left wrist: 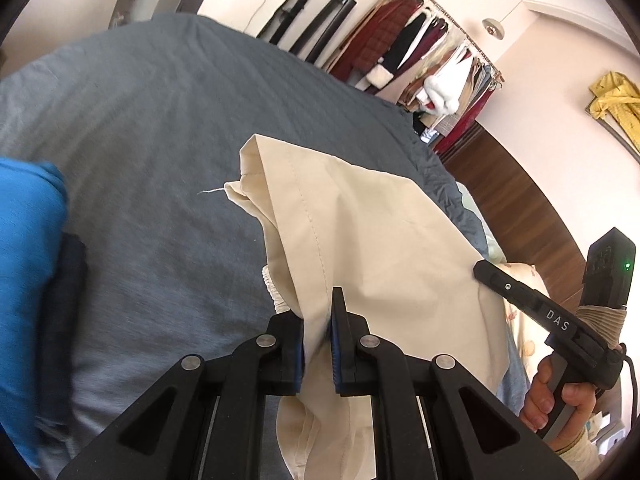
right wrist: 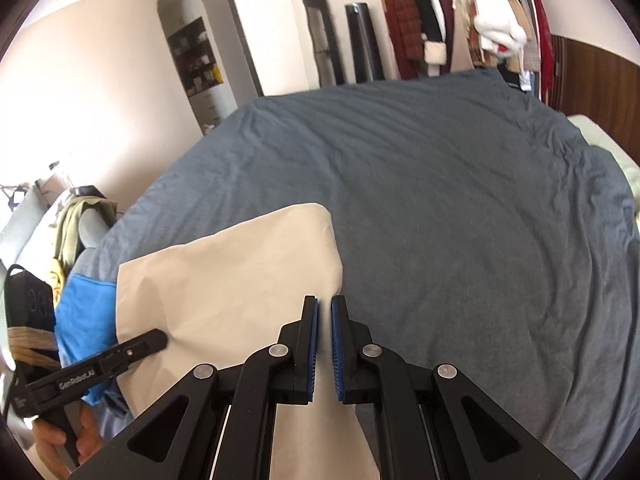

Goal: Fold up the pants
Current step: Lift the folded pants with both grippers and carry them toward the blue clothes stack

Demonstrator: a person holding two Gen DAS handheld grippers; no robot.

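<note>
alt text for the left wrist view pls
The left gripper is shut on a fold of cream pants, lifting them above a blue-grey bedspread. At right, the right gripper meets the same cloth, held by a hand; a clothes rack stands behind.

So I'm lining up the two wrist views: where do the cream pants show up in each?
Left wrist: cream pants fill centre to lower right, pinched in the left gripper, the right gripper on their right edge.
Right wrist: they lie lower left, pinched in the right gripper, the left gripper on their lower-left edge.
Shared landmark: the clothes rack behind the bed.
</note>
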